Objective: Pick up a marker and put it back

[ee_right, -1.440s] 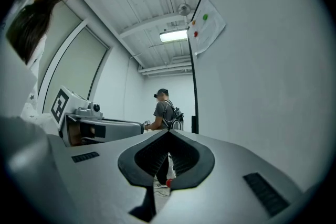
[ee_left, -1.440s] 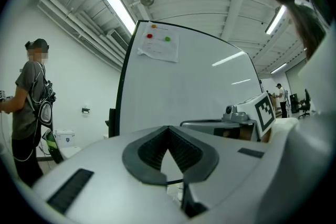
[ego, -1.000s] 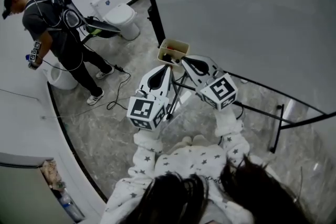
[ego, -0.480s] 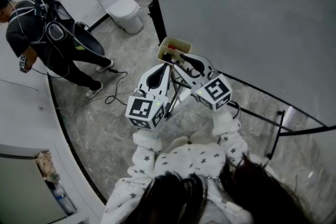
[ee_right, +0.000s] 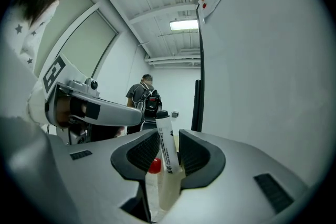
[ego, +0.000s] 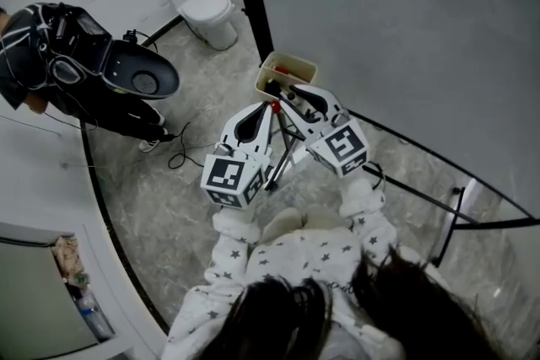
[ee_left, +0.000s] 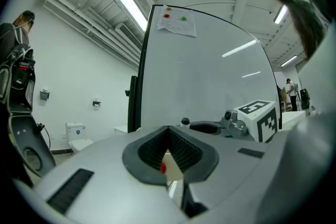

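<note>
A beige marker box [ego: 296, 63] hangs at the foot of the whiteboard. My right gripper [ego: 283, 92] reaches into it from the near side. In the right gripper view a white marker [ee_right: 166, 143] with a black cap stands upright between the jaws, which are open, with a gap beside the right pad [ee_right: 192, 151]. Beside it, low in the box [ee_right: 167, 194], is a red cap [ee_right: 154, 166]. My left gripper [ego: 271, 109] hovers just left of the box, its ribbed jaws [ee_left: 168, 135] shut at the tips with nothing in them; the box and a red spot [ee_left: 163, 168] show beneath.
The whiteboard [ego: 405, 21] fills the right side, with its black stand legs [ego: 422, 181] spread over the marble floor. Another person [ego: 59, 63] with gear stands at the left near a toilet [ego: 208, 11]. A black cable [ego: 181, 149] lies on the floor.
My right gripper has edged left and closer to the box. The left gripper has stayed put. The other person has moved off to the left.
</note>
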Motion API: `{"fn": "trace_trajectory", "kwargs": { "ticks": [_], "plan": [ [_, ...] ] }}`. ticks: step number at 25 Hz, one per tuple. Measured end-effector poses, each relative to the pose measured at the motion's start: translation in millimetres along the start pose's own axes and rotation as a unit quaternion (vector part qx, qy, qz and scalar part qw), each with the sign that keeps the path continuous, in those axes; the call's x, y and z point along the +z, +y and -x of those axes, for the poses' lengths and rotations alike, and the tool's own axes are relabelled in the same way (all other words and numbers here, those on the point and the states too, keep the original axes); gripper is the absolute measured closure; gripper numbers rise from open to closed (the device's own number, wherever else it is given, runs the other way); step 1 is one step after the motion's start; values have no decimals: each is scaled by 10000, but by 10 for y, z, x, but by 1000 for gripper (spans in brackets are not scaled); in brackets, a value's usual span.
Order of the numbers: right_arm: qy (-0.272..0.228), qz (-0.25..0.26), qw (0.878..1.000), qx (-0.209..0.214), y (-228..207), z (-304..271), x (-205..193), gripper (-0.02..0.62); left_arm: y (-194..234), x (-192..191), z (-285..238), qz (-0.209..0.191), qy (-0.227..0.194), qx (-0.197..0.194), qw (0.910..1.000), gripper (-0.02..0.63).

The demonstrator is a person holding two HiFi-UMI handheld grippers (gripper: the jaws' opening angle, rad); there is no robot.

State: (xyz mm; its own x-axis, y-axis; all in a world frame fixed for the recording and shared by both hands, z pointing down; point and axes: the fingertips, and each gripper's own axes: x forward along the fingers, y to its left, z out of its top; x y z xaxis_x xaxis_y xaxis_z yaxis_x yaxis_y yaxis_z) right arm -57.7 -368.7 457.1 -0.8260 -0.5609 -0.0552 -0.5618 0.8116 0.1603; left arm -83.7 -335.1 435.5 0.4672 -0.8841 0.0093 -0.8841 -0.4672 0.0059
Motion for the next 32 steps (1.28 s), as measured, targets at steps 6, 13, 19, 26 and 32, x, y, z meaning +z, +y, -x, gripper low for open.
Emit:
{"fn": "trace_trajectory", "kwargs": {
  "ticks": [6,13,19,26,32],
  "plan": [
    [56,290,9995,-58,-8,-39,4,515,54,-58,-16,-28,-21,-62,10000,604],
    [-28,64,9999,-109,-65,29,301,522,-21,169,-23,-15,-18,-188,9998,604],
    [-58,-19,9999,-109,-52,93,643,522,-102,468,4,2,64,-238,9997,604],
    [-145,-155,9997,-144,-36,212,1175,522,-239,801,69,-25,-5,-466,9989,604],
    [-286,-206,9993,-156,-11,345,1481,522,-372,1047,125,-106,-120,-670,9976,604]
  ]
}}
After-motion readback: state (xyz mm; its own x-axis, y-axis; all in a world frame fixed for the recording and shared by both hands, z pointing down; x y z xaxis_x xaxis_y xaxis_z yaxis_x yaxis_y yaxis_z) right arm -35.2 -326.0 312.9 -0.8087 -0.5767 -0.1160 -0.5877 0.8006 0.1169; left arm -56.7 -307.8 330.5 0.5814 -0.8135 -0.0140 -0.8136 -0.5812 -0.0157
